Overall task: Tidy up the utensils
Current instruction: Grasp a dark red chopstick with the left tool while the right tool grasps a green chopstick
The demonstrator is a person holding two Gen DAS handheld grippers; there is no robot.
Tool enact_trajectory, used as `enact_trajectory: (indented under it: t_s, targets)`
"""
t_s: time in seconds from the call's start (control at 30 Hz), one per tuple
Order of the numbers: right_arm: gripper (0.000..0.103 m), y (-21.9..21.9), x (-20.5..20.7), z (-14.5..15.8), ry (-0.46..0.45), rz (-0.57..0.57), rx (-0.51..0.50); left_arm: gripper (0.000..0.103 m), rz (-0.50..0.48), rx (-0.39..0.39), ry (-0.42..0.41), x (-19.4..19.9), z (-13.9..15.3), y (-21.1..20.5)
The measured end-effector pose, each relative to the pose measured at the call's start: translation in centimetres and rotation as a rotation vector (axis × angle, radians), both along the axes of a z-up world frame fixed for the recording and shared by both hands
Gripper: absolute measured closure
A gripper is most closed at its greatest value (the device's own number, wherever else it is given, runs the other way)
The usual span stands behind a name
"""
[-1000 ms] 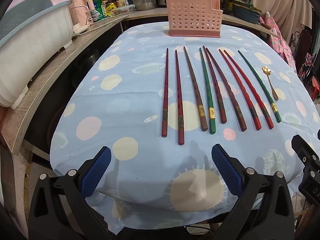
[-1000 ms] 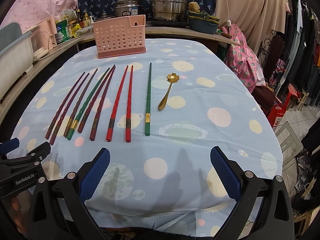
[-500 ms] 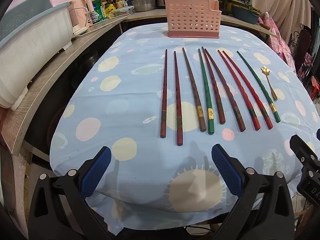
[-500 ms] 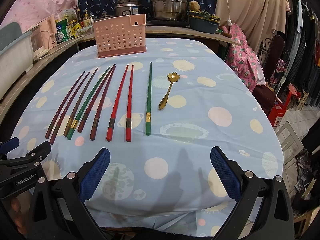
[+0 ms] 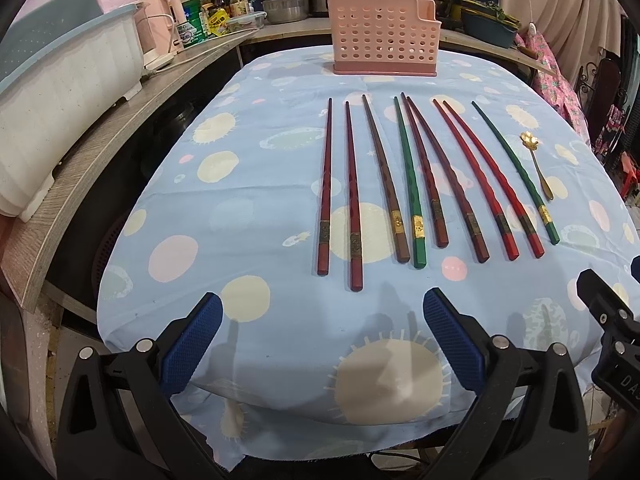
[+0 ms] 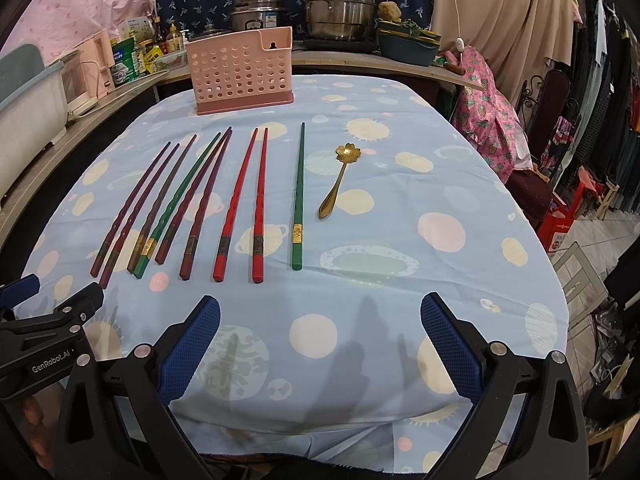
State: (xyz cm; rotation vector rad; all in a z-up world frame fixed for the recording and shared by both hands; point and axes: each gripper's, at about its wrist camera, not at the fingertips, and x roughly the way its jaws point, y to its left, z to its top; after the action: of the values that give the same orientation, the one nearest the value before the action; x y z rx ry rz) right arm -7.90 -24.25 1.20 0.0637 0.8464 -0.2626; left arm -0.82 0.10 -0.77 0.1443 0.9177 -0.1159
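Several chopsticks lie side by side on the blue spotted tablecloth: maroon ones at the left, brown and green in the middle, red ones and a lone green one at the right. A gold flower-bowled spoon rests right of them. A pink perforated holder stands at the table's far edge. My left gripper hovers open over the near edge, nothing between its blue pads. My right gripper is likewise open and empty, nearer the red and green sticks.
A wooden counter runs along the left with a white and teal bin, a pink appliance and bottles. Steel pots stand behind the holder. Clothes and a chair crowd the right side.
Both views have crept slightly forward toward the chopsticks. Nothing on the table has moved and both grippers stay open.
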Motion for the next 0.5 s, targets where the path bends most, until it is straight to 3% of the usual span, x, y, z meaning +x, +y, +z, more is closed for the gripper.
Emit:
enact_trajectory:
  t_s: [0.5]
  targets:
    - [0.007, -2.0, 1.9, -0.6, -0.009, -0.04, 0.006, 0.007, 0.06, -0.084, 0.027, 4.5, -0.5, 3.3]
